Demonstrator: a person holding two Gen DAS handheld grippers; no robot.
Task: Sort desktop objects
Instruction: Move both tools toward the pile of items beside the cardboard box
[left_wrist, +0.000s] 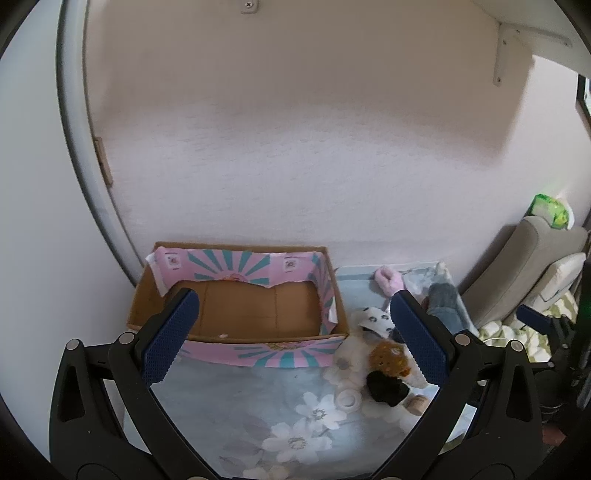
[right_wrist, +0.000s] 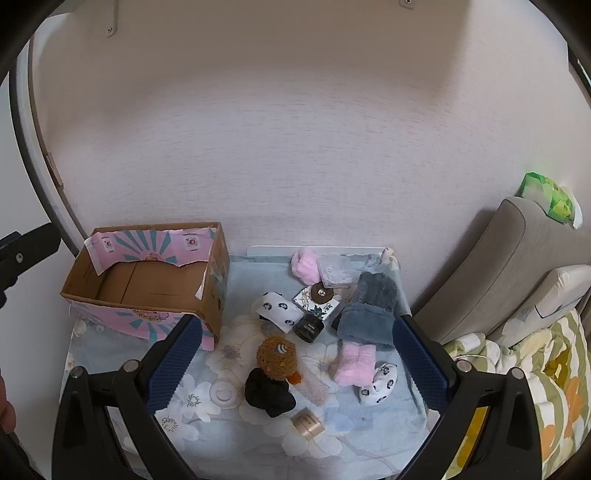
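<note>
Right gripper (right_wrist: 297, 365) hovering wide open, empty, over brown plush toy (right_wrist: 277, 357) at twelve o'clock. Left gripper (left_wrist: 291, 339) gaping empty, facing cardboard box (left_wrist: 236, 334); toy lying at three o'clock, farther.

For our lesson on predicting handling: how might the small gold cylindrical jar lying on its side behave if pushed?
The small gold cylindrical jar lies on its side, so it would probably roll. It looks rigid, likely slippery. The soft floral cloth may slow it.
</note>
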